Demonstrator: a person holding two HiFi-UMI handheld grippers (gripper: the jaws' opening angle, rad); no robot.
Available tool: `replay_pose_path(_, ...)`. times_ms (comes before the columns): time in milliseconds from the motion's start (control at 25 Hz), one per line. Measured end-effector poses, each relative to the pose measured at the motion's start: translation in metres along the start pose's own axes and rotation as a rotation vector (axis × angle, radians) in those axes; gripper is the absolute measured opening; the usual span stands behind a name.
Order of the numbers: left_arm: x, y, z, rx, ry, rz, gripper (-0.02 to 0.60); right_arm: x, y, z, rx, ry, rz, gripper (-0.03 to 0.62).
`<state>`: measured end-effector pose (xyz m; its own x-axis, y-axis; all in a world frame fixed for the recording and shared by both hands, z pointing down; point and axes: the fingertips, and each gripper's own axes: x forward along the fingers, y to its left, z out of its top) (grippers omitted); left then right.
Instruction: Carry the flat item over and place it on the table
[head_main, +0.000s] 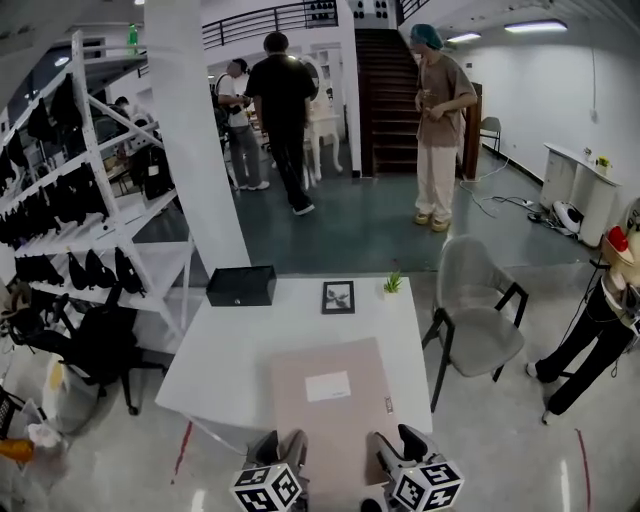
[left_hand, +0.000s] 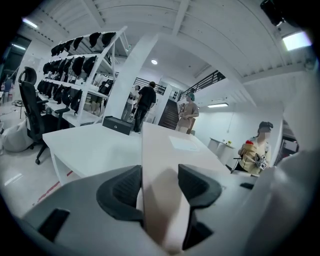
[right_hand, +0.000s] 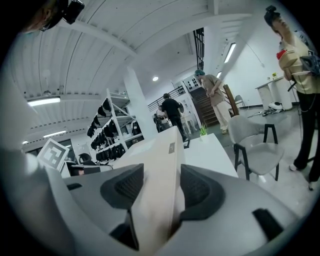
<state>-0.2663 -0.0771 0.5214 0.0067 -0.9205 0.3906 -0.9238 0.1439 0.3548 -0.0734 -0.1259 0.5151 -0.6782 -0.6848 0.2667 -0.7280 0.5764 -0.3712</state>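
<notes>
Your left claw (head_main: 282, 447) and right claw (head_main: 396, 445) each pinch the near edge of the flat beige item (head_main: 335, 395). It extends over the near half of the white desk (head_main: 230, 350). A black box (head_main: 241, 285), picture frame (head_main: 338, 297) and small plant (head_main: 392, 284) stand along the far edge.

A black box (head_main: 241, 285) sits at the counter's (head_main: 220, 370) far left corner, a frame (head_main: 338, 297) by the far edge, a plant (head_main: 392, 284) near the far right corner. A grey chair (head_main: 478, 318) stands beside the right edge.
</notes>
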Motion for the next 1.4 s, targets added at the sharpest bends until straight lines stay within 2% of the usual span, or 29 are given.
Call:
replay_pose_path(440, 0.059, -0.029, 0.005, 0.032, 0.056, -0.050, 0.232, 0.015, -0.051, 0.016, 0.031, -0.012, -0.067, 0.221)
replay_pose_path(960, 0.113, -0.068, 0.011, 0.055, 0.071, -0.062, 0.232, 0.026, -0.106, 0.042, 0.040, -0.030, -0.077, 0.221)
replay_pose_path(1400, 0.151, -0.078, 0.021, 0.088, 0.111, -0.102, 0.230, 0.042, -0.128, 0.050, 0.073, -0.042, -0.136, 0.221)
